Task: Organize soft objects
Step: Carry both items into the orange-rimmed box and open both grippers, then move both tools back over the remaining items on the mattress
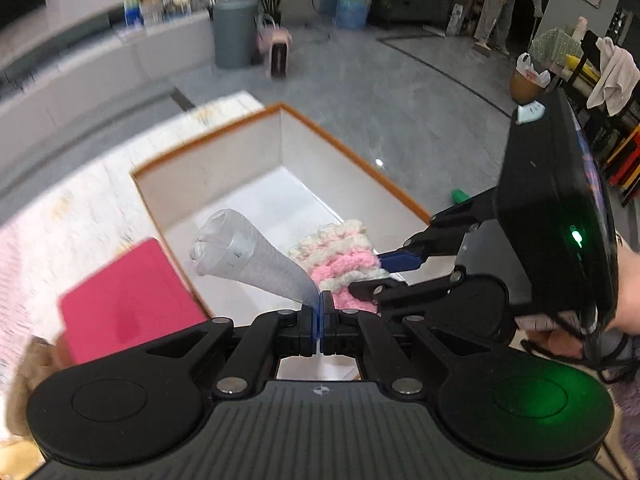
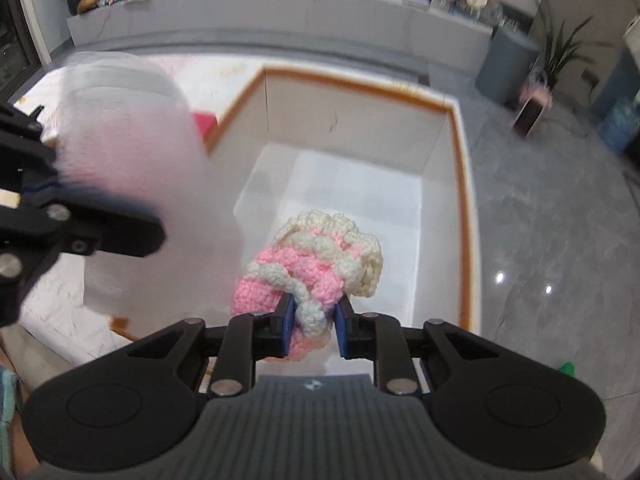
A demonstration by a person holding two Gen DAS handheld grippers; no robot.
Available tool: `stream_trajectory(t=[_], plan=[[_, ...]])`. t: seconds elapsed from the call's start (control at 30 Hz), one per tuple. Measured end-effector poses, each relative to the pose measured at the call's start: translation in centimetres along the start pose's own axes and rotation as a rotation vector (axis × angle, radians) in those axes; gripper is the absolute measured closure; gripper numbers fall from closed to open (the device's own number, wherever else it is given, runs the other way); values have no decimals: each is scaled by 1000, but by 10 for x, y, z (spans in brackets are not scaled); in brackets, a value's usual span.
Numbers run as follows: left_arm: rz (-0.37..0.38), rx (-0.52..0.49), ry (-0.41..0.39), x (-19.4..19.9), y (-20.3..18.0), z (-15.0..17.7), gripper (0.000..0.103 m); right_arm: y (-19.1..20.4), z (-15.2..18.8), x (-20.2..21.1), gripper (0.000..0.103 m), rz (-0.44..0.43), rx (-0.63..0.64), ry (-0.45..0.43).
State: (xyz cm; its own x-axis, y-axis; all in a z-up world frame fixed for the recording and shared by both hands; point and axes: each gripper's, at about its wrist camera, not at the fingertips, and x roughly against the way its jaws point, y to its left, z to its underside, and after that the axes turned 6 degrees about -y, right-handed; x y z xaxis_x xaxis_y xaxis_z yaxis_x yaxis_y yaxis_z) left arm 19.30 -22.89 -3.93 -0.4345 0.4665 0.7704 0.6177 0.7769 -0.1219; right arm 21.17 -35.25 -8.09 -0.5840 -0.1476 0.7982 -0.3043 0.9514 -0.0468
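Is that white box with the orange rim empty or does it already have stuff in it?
Empty. The box's white floor is bare; the pink-and-cream knitted piece hangs above it.

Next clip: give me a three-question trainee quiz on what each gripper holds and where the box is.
1. True or false: the left gripper is shut on a translucent mesh sleeve.
2. What does the right gripper hold? A) pink card B) pink-and-cream knitted piece C) nothing
3. Fill in: both items hang over the open white ____ with an orange rim.

Key: 1 true; 2 B; 3 box.
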Motion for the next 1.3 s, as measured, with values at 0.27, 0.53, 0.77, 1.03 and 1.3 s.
stream_trajectory(t=[0.27, 0.53, 0.77, 1.03, 1.3], plan=[[12, 14, 87, -39, 21, -3, 102, -6, -2, -43, 80, -59, 26, 105], [6, 45, 113, -46, 25, 4, 96, -4, 2, -68, 73, -55, 41, 176], [3, 49, 72, -30, 24, 3, 70, 1, 0, -59, 59, -32, 40, 154], [0, 89, -30, 14, 28, 14, 67, 17, -2, -30, 36, 47, 69, 119], [-76, 107, -208, 80, 36, 47, 66, 43, -9, 19, 27, 132, 158, 27]])
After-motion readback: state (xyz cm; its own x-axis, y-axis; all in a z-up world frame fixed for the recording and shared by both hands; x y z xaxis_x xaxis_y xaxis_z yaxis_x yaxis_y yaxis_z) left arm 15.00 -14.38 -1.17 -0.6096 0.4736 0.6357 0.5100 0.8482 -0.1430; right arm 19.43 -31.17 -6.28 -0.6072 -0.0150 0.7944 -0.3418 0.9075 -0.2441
